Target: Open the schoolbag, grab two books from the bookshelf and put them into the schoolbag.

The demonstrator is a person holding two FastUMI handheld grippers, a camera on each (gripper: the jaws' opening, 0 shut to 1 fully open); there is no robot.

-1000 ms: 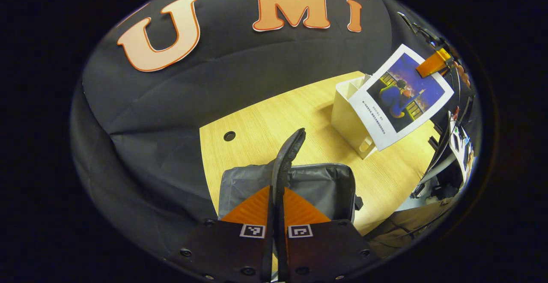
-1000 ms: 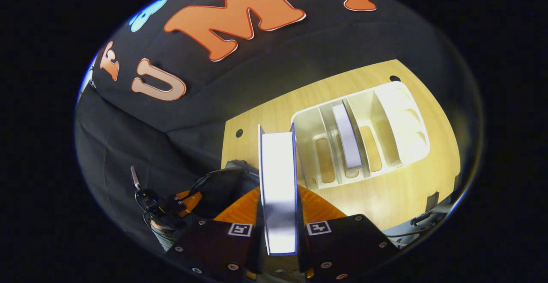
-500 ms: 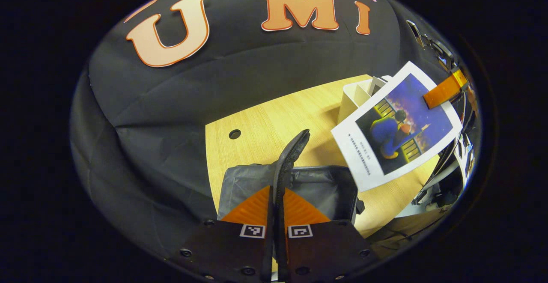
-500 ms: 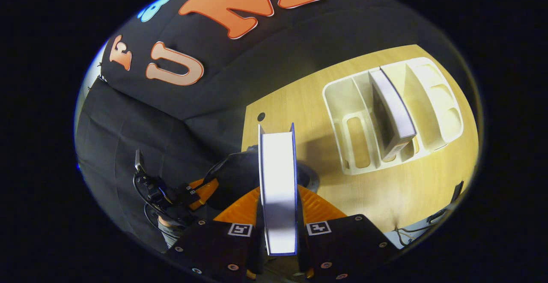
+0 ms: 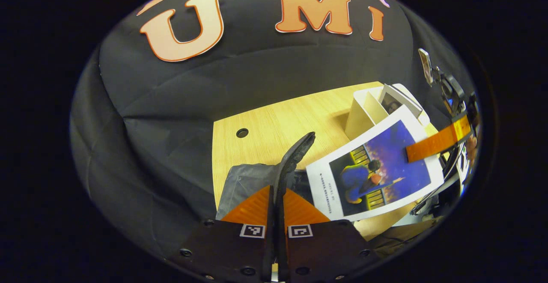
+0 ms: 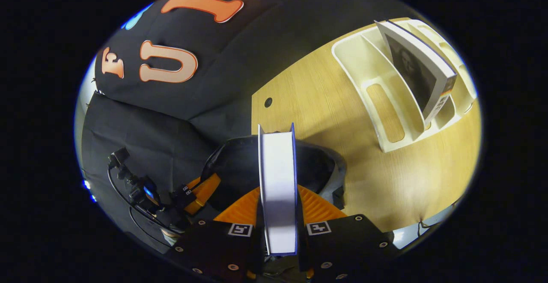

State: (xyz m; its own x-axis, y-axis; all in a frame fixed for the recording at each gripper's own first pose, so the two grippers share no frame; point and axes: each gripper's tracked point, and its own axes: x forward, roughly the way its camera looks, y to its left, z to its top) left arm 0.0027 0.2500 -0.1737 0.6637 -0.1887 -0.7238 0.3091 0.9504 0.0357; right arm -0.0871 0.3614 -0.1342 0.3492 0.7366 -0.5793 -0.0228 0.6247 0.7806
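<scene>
Overhead, right hand-held gripper (image 6: 278, 214) clamps book (image 6: 278, 184) above schoolbag (image 6: 317, 167); left hand-held gripper (image 5: 278, 206) pinches its flap (image 5: 293, 159).

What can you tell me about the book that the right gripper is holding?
The thick book with a white-bordered blue picture cover is clamped between the right gripper fingers, its white page edge facing that camera. It hangs tilted over the open grey schoolbag, not yet inside it. A finger presses across its cover.
</scene>
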